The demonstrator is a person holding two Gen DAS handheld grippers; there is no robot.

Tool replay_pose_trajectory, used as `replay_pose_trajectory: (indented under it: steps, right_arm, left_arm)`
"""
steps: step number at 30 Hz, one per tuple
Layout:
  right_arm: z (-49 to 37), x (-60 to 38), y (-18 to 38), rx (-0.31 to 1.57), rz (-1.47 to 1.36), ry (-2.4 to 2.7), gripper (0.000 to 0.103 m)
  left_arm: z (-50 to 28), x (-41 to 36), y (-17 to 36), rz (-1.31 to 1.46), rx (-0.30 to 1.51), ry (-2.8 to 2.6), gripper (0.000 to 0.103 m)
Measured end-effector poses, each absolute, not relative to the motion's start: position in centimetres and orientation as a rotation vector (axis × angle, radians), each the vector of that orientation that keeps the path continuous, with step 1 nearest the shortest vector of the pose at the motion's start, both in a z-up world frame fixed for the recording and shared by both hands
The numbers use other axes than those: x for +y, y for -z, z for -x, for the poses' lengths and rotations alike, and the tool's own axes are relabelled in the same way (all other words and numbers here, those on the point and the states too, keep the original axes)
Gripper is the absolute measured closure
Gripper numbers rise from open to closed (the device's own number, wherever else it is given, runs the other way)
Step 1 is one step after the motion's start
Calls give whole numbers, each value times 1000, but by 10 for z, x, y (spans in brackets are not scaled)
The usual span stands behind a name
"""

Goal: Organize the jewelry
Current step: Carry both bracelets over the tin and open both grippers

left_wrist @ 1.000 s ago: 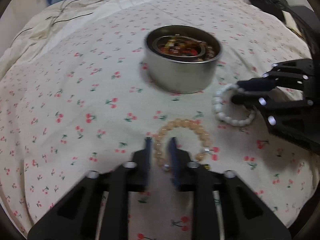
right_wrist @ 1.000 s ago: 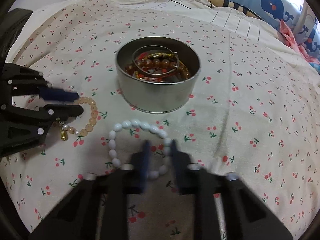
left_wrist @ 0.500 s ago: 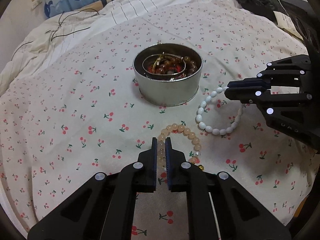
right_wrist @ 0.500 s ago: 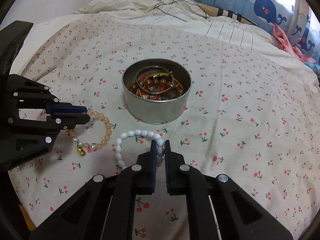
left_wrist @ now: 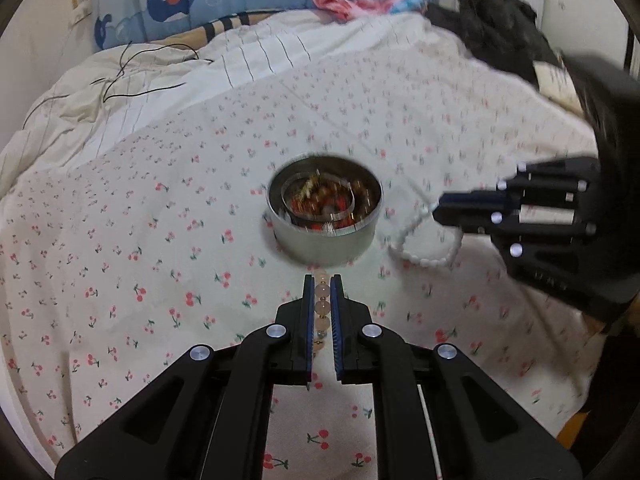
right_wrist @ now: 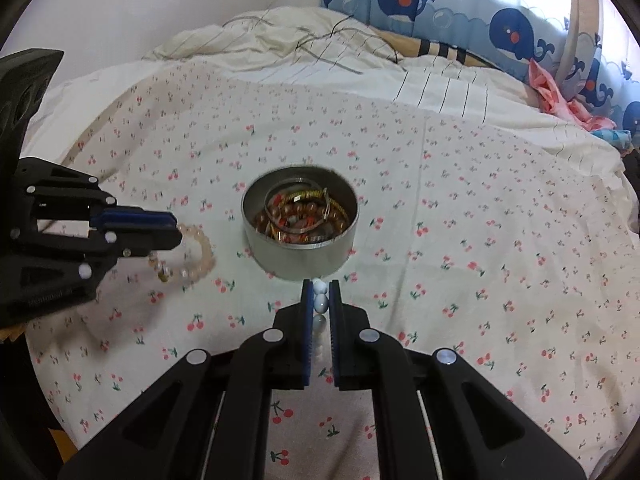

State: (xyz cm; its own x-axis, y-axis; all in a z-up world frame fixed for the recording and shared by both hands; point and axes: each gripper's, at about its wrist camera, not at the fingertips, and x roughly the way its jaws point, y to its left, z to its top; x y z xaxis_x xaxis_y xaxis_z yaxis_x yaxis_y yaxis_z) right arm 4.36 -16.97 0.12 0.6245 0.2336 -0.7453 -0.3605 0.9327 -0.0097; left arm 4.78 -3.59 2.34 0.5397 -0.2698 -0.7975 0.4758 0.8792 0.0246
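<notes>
Bed w/ cherry-print sheet (right_wrist: 460,184) fills both views; whale-print curtain (right_wrist: 460,8) runs across the top of the frame. Round metal tin (right_wrist: 300,248) sits mid-frame on the sheet, already holding bangles + bead strands.

Left tongs (left_wrist: 322,296), bottom centre of the left view, are pinched narrow on the peach bead bracelet (left_wrist: 322,306); in the right view it dangles from them at left, just beside the tin. Right tongs (right_wrist: 321,300), bottom centre of the right view, are clamped the same way on the white bead bracelet (right_wrist: 320,300); in the left view its loop hangs right of the tin, apparently clear of the sheet.

Step, as I read it: both pieces picked up, carry to the tin underway, one per hand.

Next prob: bring each pair over the tin's mouth, then spread the jaws so the strand drops inside. Loops swing + hang low, so they need to clear the rim. Tin is narrow for two pairs at once — likely one after the other.
</notes>
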Motion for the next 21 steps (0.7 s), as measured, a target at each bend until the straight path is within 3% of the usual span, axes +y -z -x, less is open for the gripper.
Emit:
replay_pose_trajectory:
  steps: [10, 21]
  right_arm:
    - [-51, -182, -31, 753, 62, -350, 95]
    - [-62, -196, -49, 704, -34, -340, 95]
  left_arm:
    - [-74, -15, -55, -41, 854, 506, 96]
    - [-112, -56, -51, 117, 808, 567, 96]
